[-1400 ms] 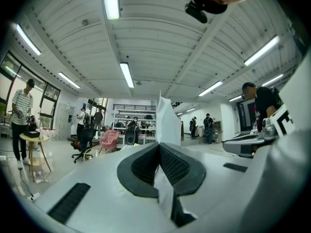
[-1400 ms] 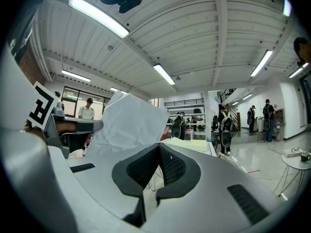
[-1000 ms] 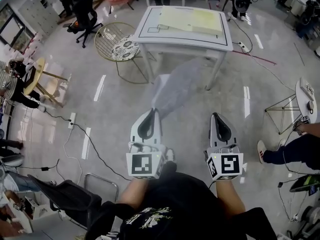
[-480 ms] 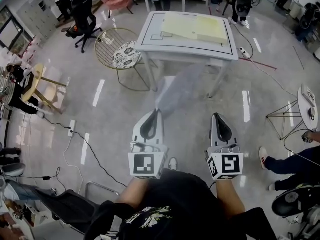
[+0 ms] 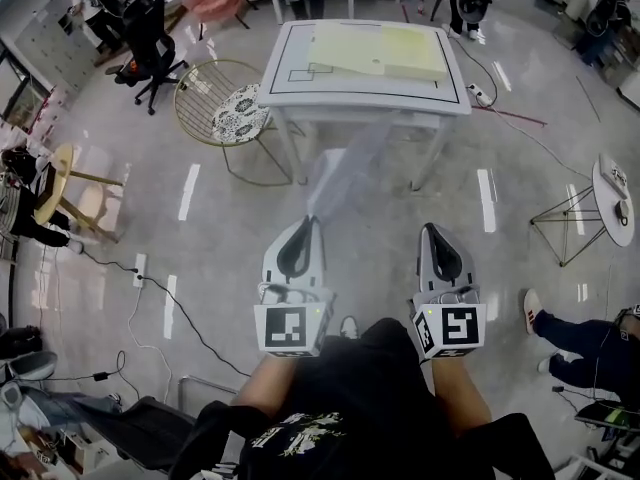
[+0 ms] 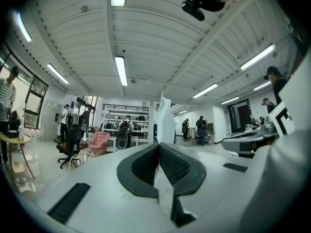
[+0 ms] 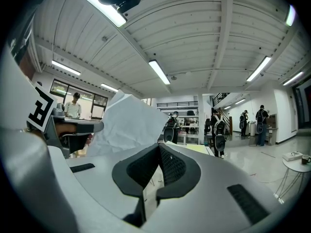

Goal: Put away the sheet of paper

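Note:
The sheet of paper (image 5: pixel 343 173) shows in the head view as a pale, blurred sheet. It rises from the tip of my left gripper (image 5: pixel 311 221) toward the white table (image 5: pixel 283 80). In the left gripper view the gripper (image 6: pixel 159 145) is shut on the paper (image 6: pixel 165 121), which stands up edge-on past the dark pads. My right gripper (image 5: pixel 433 229) is level beside it, about a hand's width to the right. Its jaws (image 7: pixel 159 146) are shut, with nothing seen between the tips. The same paper (image 7: pixel 127 126) fills the left of the right gripper view.
A yellow sheet (image 5: pixel 390 48) lies on the table. A round wire chair (image 5: pixel 222 103) stands at its left. A wooden stool (image 5: pixel 62 176) and a floor cable (image 5: pixel 172 290) are on the left, with a small round table (image 5: pixel 612 194) and a person's legs (image 5: pixel 578 345) on the right.
Both grippers have moved across the floor toward the table, which now looks a little nearer. The paper stays in the left gripper. The person's legs at the right have moved lower in view.

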The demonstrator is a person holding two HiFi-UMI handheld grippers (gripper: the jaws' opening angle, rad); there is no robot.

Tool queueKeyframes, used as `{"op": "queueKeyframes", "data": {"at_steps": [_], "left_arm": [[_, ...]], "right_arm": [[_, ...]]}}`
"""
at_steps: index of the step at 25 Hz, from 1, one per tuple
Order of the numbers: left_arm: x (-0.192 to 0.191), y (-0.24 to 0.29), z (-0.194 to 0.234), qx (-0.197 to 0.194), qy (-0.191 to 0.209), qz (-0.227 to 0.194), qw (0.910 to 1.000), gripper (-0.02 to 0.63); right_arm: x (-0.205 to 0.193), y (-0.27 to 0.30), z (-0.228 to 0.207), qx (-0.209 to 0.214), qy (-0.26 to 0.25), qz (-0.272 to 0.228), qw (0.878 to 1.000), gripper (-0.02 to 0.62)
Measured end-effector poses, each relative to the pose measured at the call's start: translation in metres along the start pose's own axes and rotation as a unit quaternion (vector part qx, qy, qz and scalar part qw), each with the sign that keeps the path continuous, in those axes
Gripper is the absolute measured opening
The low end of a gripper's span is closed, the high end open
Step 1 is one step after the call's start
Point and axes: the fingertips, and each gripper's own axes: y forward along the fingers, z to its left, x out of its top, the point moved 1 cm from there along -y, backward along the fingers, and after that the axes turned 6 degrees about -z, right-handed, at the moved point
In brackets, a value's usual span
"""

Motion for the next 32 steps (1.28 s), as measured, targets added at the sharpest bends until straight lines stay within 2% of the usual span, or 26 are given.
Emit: {"op": "queueKeyframes", "data": {"at_steps": [10, 23, 32], "left_arm": [[-0.005, 0.015, 0.008, -0.004, 0.0, 0.002, 1.0, 0.0], [-0.014, 0.067, 0.015, -0.003, 0.004, 0.008, 1.0, 0.0], [-0.018, 0.111, 0.024, 0.012, -0.001, 0.012, 0.9999, 0.0]], "right_arm": [[-0.002, 0.013, -0.003, -0.004, -0.003, 0.005, 1.0, -0.003], [-0.012, 0.061, -0.029, 0.001, 0.001, 0.008, 1.0, -0.003], [-0.013, 0.109, -0.049, 0.014, 0.002, 0.005, 1.0, -0.003]]}}
